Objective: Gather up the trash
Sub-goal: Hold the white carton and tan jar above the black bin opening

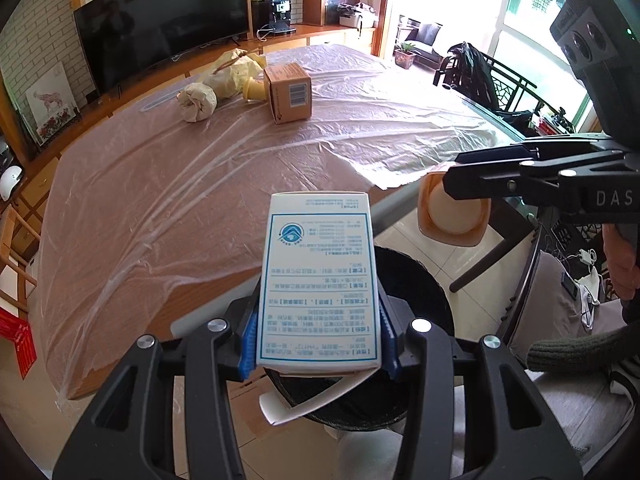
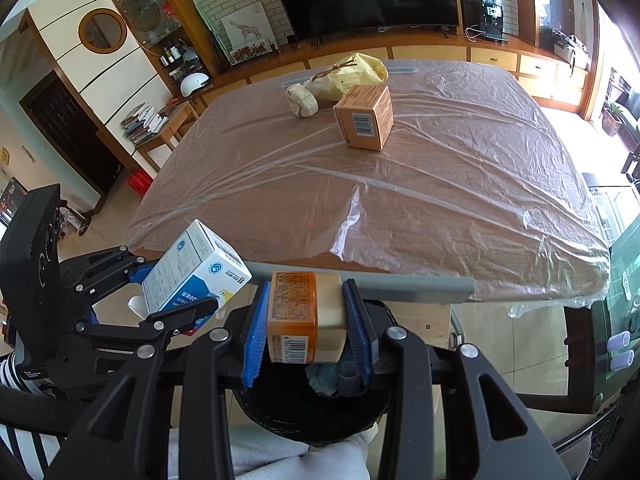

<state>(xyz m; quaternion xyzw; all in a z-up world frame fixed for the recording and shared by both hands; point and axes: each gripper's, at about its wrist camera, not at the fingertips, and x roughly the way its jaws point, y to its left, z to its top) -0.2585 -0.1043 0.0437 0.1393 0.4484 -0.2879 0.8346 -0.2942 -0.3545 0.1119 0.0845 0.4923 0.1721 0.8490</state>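
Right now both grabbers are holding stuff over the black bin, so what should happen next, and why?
Probably open the right gripper so the orange container drops: it hangs directly above the black bin. The left gripper, clamping the white box over the bin too, could release next.

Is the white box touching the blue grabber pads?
Touching. The left wrist view shows the white box pinched between the left gripper blue pads, no gap either side.

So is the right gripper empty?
No, the right gripper is clamped on an orange container above the black bin.
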